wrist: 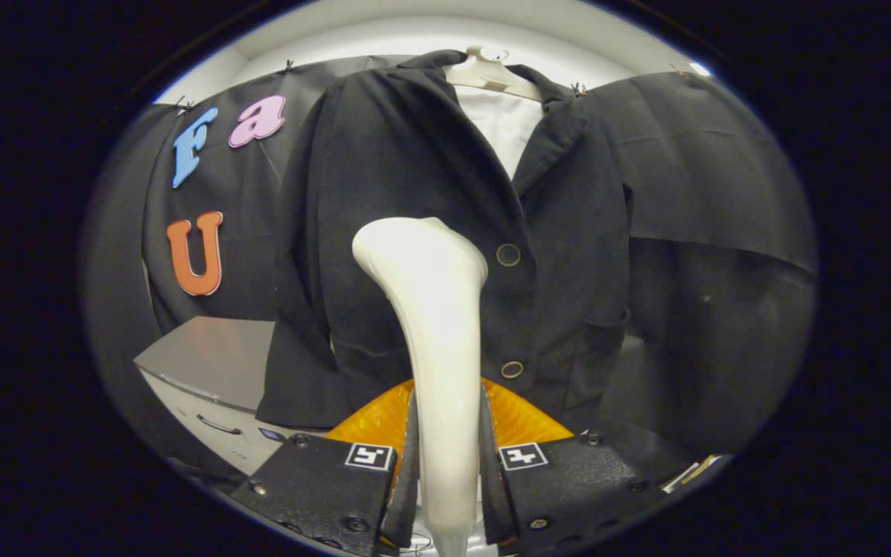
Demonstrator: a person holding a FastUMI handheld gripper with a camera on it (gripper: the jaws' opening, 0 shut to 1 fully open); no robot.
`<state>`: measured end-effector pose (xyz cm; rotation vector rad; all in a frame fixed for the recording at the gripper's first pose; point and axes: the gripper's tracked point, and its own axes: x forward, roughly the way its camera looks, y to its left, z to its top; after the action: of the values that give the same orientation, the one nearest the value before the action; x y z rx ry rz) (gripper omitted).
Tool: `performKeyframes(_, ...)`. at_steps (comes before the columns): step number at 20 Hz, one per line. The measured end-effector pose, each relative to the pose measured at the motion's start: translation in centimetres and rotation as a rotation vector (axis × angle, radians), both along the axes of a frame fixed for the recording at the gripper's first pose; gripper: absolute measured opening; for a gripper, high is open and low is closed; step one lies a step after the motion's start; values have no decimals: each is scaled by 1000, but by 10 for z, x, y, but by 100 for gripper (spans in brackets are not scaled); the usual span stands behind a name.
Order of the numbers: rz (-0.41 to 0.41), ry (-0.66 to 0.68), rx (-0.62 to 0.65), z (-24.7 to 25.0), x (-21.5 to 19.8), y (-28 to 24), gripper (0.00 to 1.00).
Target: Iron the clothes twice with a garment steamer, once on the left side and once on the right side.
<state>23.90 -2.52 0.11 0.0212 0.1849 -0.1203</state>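
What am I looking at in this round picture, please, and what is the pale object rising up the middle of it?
The picture comes from a wide-angle camera mounted on a hand-held claw, a two-finger tool that a person carries; there is no robot arm. The camera looks forward along the two fingers seen at the bottom. Both press on the handle of a white garment steamer, so the pale object is the steamer, held upright with its head pointing at the clothes. Just beyond it hangs a dark jacket with two round buttons, over a white shirt, on a pale hanger. Beside the jacket, lower down, stands a grey cabinet with a drawer handle.
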Motion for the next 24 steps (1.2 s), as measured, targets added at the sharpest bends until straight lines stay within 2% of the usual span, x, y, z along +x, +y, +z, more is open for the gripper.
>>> performKeyframes(15, 42, 97, 56, -84, -7, -10, 37)
performKeyframes(24, 29, 195, 39, -152, -13, -6, 37)
